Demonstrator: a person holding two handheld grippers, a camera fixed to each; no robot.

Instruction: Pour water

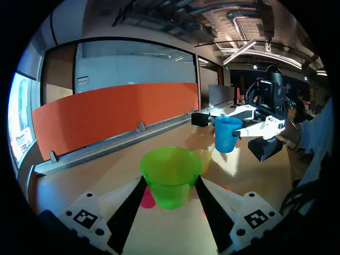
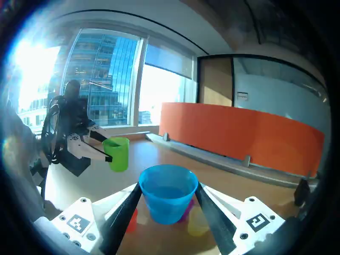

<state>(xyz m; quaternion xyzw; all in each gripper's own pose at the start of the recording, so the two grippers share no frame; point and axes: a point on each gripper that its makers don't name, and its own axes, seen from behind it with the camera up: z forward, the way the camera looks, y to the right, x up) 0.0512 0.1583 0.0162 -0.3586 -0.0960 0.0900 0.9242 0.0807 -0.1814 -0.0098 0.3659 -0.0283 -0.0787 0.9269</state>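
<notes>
Green cup [image 1: 171, 176] is clamped in the left gripper [image 1: 170, 180], held upright over the counter [image 1: 106, 178].
Blue cup [image 2: 168, 193] is grasped likewise by the right gripper [image 2: 168, 187], upright, well apart from the green cup.

Harsh window [image 2: 38, 72] glare, hazy left side; fisheye-bent edges.

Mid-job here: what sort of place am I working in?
Most likely an open-plan office: a long wooden desk backed by an orange divider panel, exposed pipes and strip lights overhead, and tall windows looking onto high-rise buildings.
</notes>
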